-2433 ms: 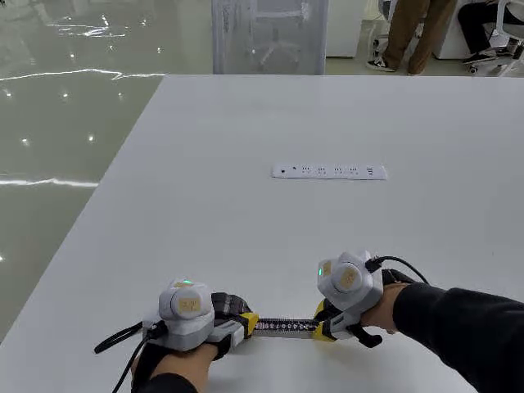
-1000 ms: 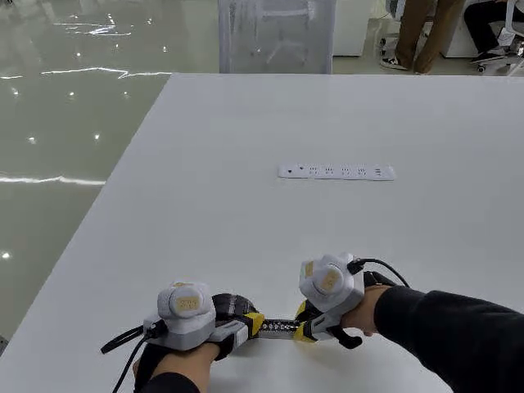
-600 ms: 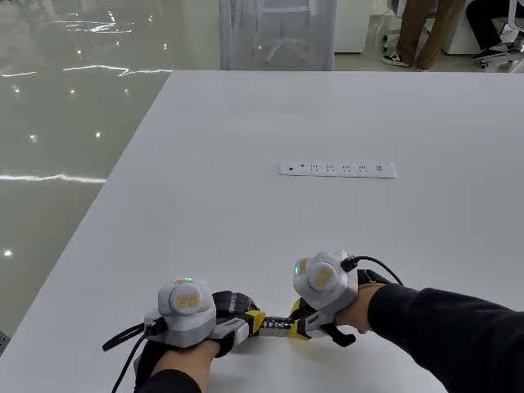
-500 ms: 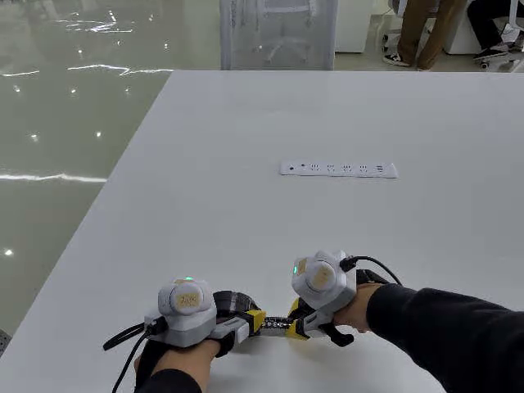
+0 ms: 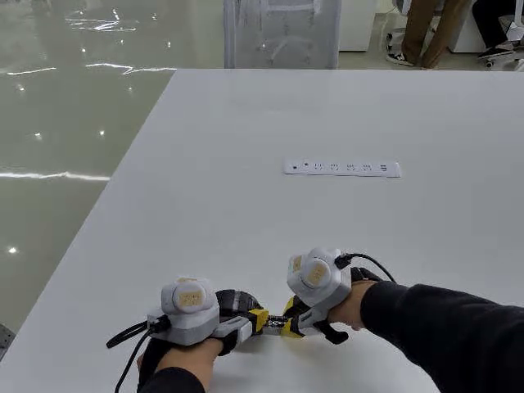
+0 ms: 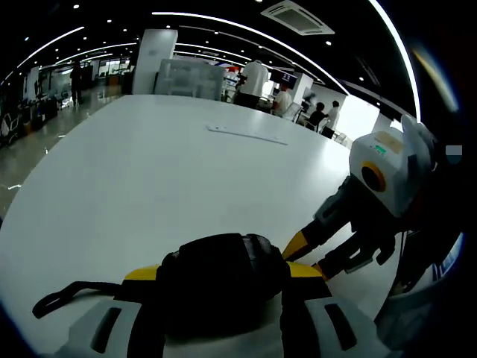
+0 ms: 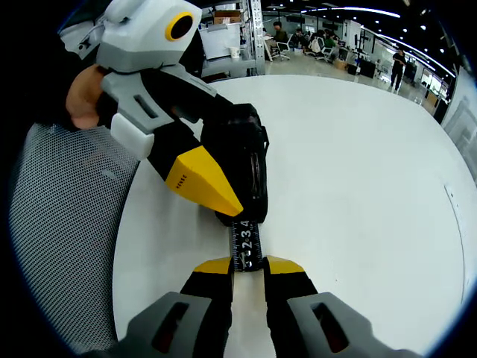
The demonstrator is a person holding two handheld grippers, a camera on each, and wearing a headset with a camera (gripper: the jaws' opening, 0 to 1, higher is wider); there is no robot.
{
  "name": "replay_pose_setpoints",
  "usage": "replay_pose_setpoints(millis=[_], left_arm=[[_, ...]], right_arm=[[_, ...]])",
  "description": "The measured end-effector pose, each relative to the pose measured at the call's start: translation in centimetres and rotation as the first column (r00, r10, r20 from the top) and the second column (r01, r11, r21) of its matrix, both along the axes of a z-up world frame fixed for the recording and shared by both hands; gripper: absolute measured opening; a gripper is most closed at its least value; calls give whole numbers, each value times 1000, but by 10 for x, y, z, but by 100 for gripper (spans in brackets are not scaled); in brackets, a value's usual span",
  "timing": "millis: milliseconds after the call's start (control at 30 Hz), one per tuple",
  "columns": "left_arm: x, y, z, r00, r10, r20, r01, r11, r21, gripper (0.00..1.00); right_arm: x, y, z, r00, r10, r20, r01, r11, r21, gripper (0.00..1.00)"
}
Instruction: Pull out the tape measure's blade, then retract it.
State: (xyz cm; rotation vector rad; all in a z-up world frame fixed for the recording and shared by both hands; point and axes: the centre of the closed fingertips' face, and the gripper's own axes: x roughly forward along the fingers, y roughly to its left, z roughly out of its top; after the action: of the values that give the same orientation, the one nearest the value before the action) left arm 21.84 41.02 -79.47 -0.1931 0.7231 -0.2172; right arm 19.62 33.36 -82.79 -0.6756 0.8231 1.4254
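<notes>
White table (image 5: 246,164): work at near edge; power strip (image 5: 342,168) mid-table, well apart. L gripper (image 6: 223,276): jaws clamped on black tape measure case (image 7: 240,160), case resting on table. R gripper (image 7: 247,268): jaws pinched narrow on blade (image 7: 246,240) tip. Change vs 2.4 s ago: R gripper much nearer case, exposed blade down to short stub, few numerals showing. Est.: pull-out done, retraction nearly complete; last bit to feed in, then release
</notes>
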Motion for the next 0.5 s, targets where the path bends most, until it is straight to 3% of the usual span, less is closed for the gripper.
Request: replay_pose_setpoints(millis=[500], left_arm=[[1,1,-1,1000,1,-1,-1,1000,-6,58]], right_arm=[[2,17,-1,1000,4,-4,-4,1000,5,12]])
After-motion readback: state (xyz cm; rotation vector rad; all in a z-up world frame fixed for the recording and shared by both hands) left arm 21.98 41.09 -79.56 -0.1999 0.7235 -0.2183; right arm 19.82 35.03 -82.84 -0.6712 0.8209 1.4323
